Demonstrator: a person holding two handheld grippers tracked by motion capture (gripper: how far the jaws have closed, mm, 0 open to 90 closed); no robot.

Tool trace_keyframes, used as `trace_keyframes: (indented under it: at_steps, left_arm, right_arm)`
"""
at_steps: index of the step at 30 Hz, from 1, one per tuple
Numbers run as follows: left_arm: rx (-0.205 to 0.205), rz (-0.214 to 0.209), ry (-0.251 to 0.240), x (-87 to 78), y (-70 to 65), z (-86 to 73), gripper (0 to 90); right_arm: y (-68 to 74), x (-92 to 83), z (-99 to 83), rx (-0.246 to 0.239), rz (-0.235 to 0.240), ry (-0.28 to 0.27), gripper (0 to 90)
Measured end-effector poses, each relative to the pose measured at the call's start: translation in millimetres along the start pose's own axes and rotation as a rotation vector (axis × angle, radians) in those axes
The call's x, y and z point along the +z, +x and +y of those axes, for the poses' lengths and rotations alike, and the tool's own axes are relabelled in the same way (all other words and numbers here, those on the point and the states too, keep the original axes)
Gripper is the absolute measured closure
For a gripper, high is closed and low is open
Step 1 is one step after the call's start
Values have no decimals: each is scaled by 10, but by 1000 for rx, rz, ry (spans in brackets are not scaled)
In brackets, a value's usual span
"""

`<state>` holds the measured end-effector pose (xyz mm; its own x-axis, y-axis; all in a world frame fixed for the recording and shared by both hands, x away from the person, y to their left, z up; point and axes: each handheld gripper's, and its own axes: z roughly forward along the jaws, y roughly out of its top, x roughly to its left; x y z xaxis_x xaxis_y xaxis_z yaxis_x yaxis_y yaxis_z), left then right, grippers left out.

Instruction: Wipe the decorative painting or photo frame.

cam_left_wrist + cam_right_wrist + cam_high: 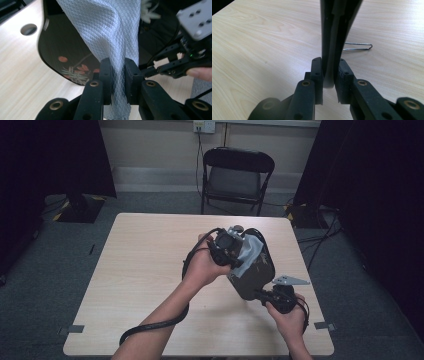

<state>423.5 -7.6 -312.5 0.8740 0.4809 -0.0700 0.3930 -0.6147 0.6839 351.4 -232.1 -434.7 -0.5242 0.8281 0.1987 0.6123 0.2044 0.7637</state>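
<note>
A dark tray [256, 272] with a leaf and flower pattern [72, 67] stands tilted up off the light wooden table [145, 270]. My right gripper [264, 295] is shut on its near rim; in the right gripper view the tray's edge [334, 37] rises between the pads, with the gripper [329, 72] closed on it. My left gripper [227, 249] is held above the tray's upper face, shut on a pale grey-blue waffle cloth [248, 251]. The cloth [110, 32] hangs over the tray and is pinched in the left gripper [117, 72]. The right gripper [152, 70] also shows beyond it.
A thin bent metal wire [358, 47] lies on the table behind the tray. A round hole [28, 29] is cut in the tabletop. A black folding chair [237, 175] stands past the far edge. Dark curtains flank both sides. The left gripper's cable [155, 325] trails across the near table.
</note>
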Motion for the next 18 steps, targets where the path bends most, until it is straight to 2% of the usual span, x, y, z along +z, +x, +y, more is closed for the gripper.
trace_keyframes:
  at_steps: [7, 11, 16, 18]
  left_arm:
    - [16, 2, 40, 170, -22, -163, 787]
    - [-4, -10, 65, 346, -9, -340, 788]
    - [-20, -14, 89, 480, 4, -480, 788]
    - [-28, -23, 114, 584, 17, -586, 788]
  right_arm:
    - [-8, 1, 5, -3, 3, 0, 787]
    - [-5, 1, 5, -6, 0, 0, 788]
    - [-6, 1, 4, -5, 1, 0, 788]
    - [-4, 2, 5, -5, -1, 0, 788]
